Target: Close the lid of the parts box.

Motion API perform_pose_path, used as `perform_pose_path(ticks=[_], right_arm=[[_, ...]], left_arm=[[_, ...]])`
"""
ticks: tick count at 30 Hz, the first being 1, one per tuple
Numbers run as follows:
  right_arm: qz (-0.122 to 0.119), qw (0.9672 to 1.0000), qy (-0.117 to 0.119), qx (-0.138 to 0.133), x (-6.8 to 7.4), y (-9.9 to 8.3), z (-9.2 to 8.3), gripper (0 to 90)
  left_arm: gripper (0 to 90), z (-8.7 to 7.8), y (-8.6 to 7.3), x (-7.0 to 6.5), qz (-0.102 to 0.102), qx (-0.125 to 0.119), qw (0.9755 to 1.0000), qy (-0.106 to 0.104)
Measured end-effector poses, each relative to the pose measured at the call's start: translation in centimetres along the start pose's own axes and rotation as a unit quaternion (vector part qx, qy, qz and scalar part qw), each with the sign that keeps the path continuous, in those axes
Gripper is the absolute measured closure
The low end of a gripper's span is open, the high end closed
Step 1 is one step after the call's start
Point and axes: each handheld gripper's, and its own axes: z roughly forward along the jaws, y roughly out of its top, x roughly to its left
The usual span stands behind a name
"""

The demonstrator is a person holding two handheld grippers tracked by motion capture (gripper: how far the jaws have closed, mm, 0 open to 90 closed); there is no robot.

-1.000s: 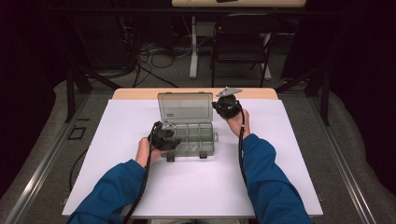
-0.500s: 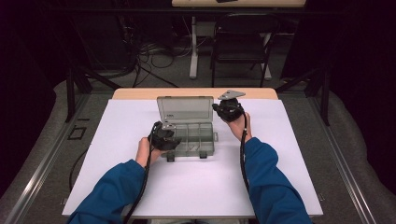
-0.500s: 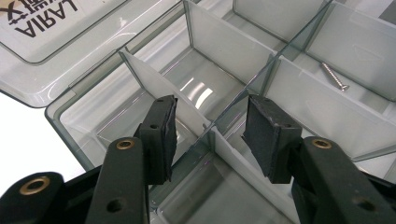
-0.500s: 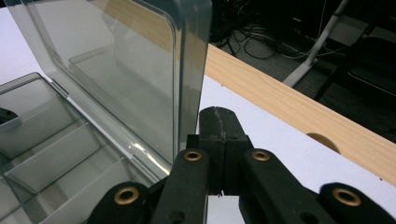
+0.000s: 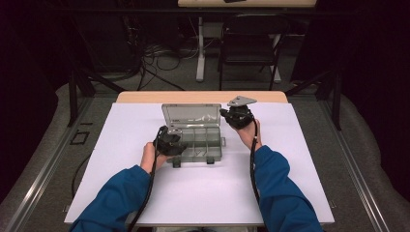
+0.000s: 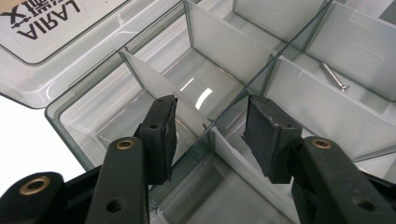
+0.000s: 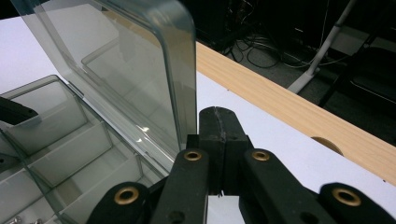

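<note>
A clear grey compartment box [image 5: 203, 145] lies open on the white table, its lid [image 5: 191, 115] standing up at the back. My left gripper [image 5: 180, 145] is at the box's front left corner. In the left gripper view it [image 6: 215, 135] is open, its pads either side of a junction of thin dividers [image 6: 224, 144] without pressing on them. A screw [image 6: 334, 77] lies in a farther compartment. My right gripper [image 5: 224, 114] is shut on nothing and sits just right of the lid's edge [image 7: 187, 70]; whether it [image 7: 219, 126] touches the lid I cannot tell.
The white table top [image 5: 290, 183] spreads out around the box. A wooden strip [image 7: 289, 112] runs along its far edge. Beyond it stand a chair [image 5: 249, 43], table legs and floor cables. Small screws [image 7: 14, 219] lie in a near compartment.
The right gripper has drifted slightly beside the lid's right edge. The left gripper, the box and the lid have stayed put.
</note>
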Motion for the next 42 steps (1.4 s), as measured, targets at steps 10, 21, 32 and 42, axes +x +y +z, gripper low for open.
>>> perform_pose_path(ticks=[10, 21, 32, 42], right_arm=[[-0.003, 0.9999, 0.007, -0.014, 0.4, -0.1, -0.9, 90.0], [-0.004, 0.9997, 0.011, -0.021, 1.0, -0.8, -1.6, 90.0], [-0.008, 0.9997, 0.013, -0.018, 1.3, -1.2, -1.8, 90.0], [-0.008, 0.9997, 0.015, -0.019, 1.3, -1.3, -1.9, 90.0]], left_arm=[[53.3, 0.0, 0.0, 0.0, 0.0, 0.0, 1.0, 0.001], [53.2, 0.0, 0.0, 0.0, -0.002, -0.001, 1.0, 0.001], [52.6, 0.0, 0.0, 0.0, 0.001, 0.001, 1.0, 0.004], [49.4, -0.2, -0.1, 0.0, -0.008, -0.009, 0.9999, 0.005]])
